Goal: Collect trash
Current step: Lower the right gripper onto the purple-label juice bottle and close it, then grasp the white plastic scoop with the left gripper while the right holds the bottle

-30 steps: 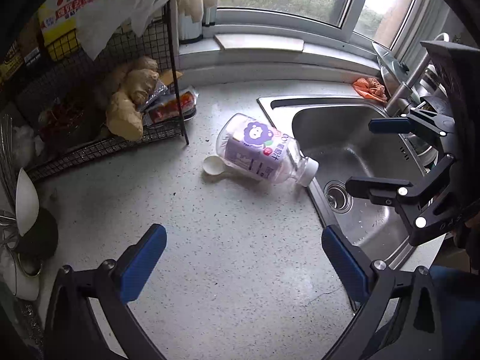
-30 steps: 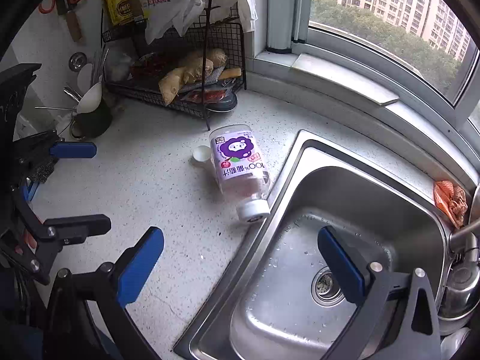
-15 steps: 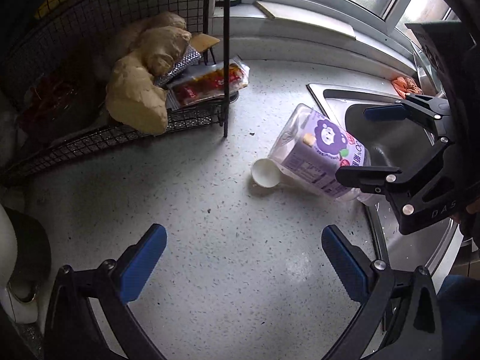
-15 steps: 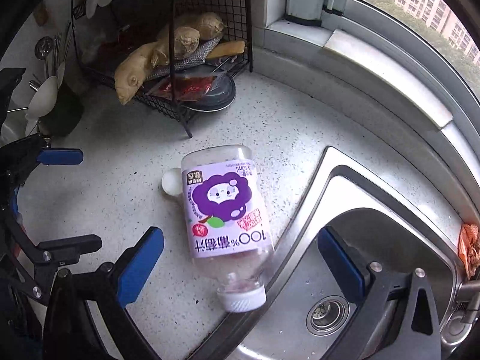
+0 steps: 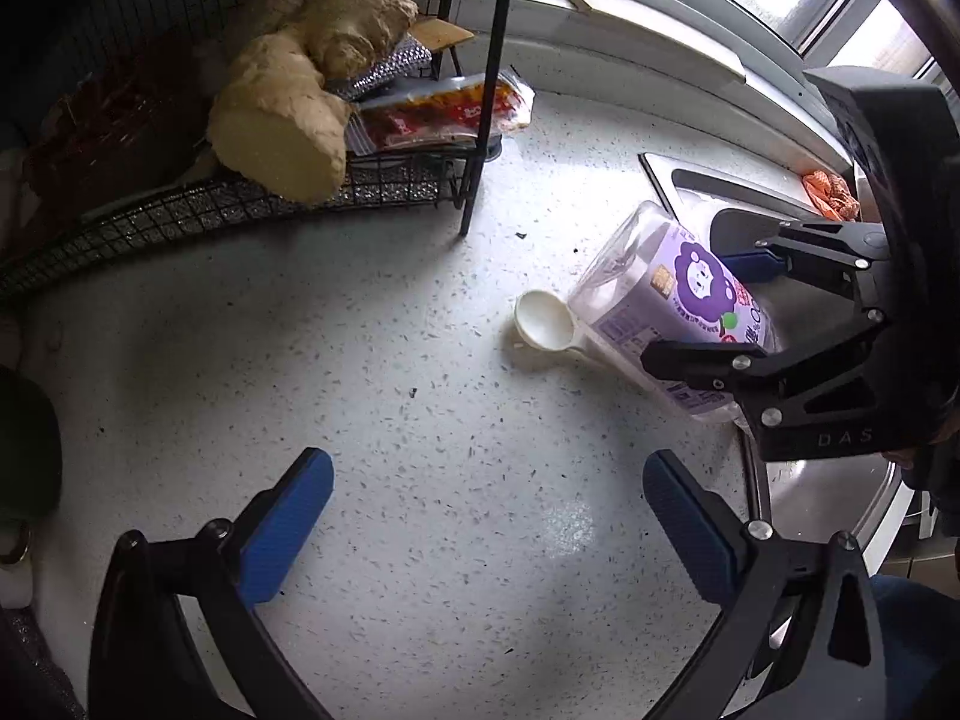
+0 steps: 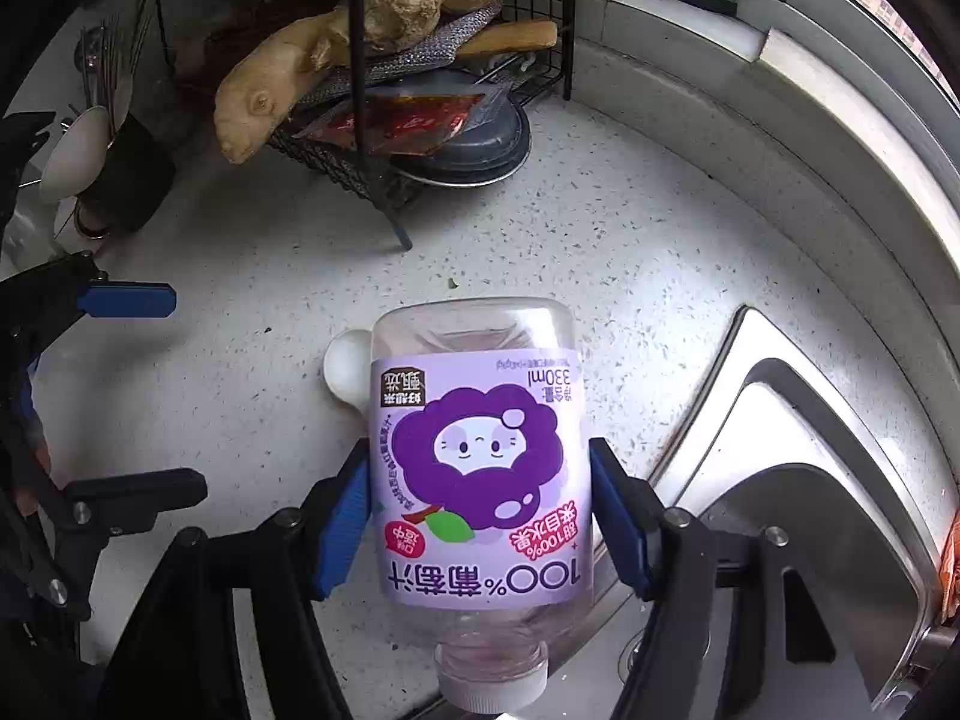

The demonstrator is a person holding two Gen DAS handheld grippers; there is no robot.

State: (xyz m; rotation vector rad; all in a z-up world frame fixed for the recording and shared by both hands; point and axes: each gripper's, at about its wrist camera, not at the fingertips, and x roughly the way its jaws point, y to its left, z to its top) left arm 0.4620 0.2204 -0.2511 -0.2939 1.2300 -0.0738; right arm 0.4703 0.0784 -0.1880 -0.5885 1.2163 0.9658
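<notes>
Now your right hand-held gripper (image 6: 480,522) sits around the juice bottle (image 6: 477,480); half a second ago the bottle lay ahead of the wide-spread blue fingers, and a second ago it was farther off still. Both blue fingers (image 6: 342,525) now flank the purple label, touching or all but touching its sides; whether they press firmly cannot be told. The bottle lies on its side on the speckled counter (image 6: 240,360), white cap toward you and over the rim of the sink (image 6: 780,420). It looks nearly empty. A small white spoon (image 5: 543,327) lies just beside the bottle's base, its handle running under the bottle.

Your left hand-held gripper (image 5: 486,528) is spread wide above bare counter with nothing between its fingers; its view has closed in on the wire rack (image 5: 240,210) compared with a second ago.

Contents: the rack holds a large piece of ginger (image 5: 294,102), a silvery scrubbing pad (image 5: 384,69) and a red sachet (image 5: 444,114). A dark cup (image 6: 120,180) left of the rack holds utensils, a white spoon among them.
</notes>
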